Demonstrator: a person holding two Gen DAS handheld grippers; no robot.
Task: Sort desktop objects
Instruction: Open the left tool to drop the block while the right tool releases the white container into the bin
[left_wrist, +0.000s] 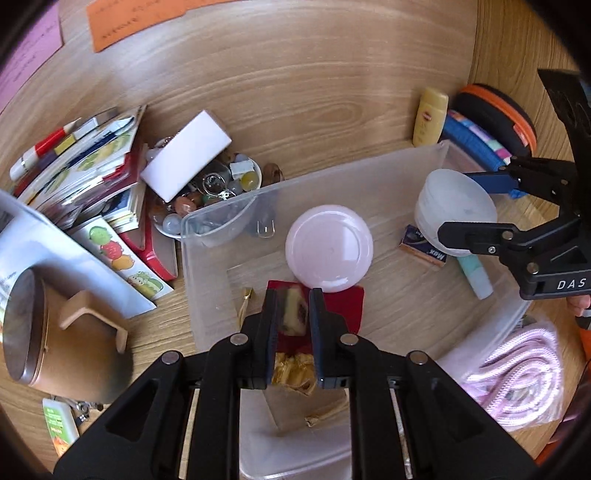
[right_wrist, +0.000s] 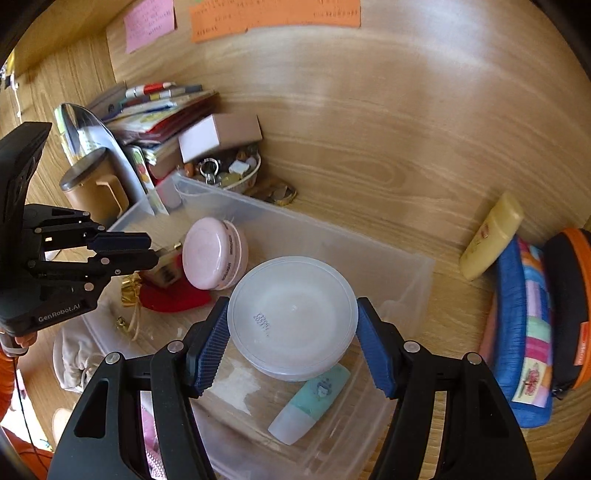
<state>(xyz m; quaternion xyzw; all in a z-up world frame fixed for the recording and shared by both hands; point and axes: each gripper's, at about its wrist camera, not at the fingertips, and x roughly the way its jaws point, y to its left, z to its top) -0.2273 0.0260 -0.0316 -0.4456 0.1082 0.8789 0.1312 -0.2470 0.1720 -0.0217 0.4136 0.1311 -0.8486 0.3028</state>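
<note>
A clear plastic bin (left_wrist: 236, 206) (right_wrist: 413, 280) sits on the wooden desk. Inside it lie a pink round jar (left_wrist: 328, 248) (right_wrist: 214, 257), a red pouch (left_wrist: 351, 306) (right_wrist: 173, 299), a teal tube (right_wrist: 310, 404) and a small blue box (left_wrist: 423, 250). My left gripper (left_wrist: 293, 312) (right_wrist: 153, 251) is shut on a small yellowish block with a dark spot (left_wrist: 295, 312), just above the red pouch. My right gripper (right_wrist: 291, 343) (left_wrist: 458, 206) is shut on a translucent white round tub (right_wrist: 293, 314) (left_wrist: 452, 206), held over the bin.
A pile of books and pens (left_wrist: 81, 166), a white box (left_wrist: 186, 158) on a bowl of beads (left_wrist: 221, 192), and a brown mug (left_wrist: 55, 332) stand left of the bin. A yellow bottle (right_wrist: 491, 236), colourful pouch (right_wrist: 524, 332) and black-orange case (right_wrist: 569, 306) lie right. A pink cord bag (left_wrist: 517, 373) lies near.
</note>
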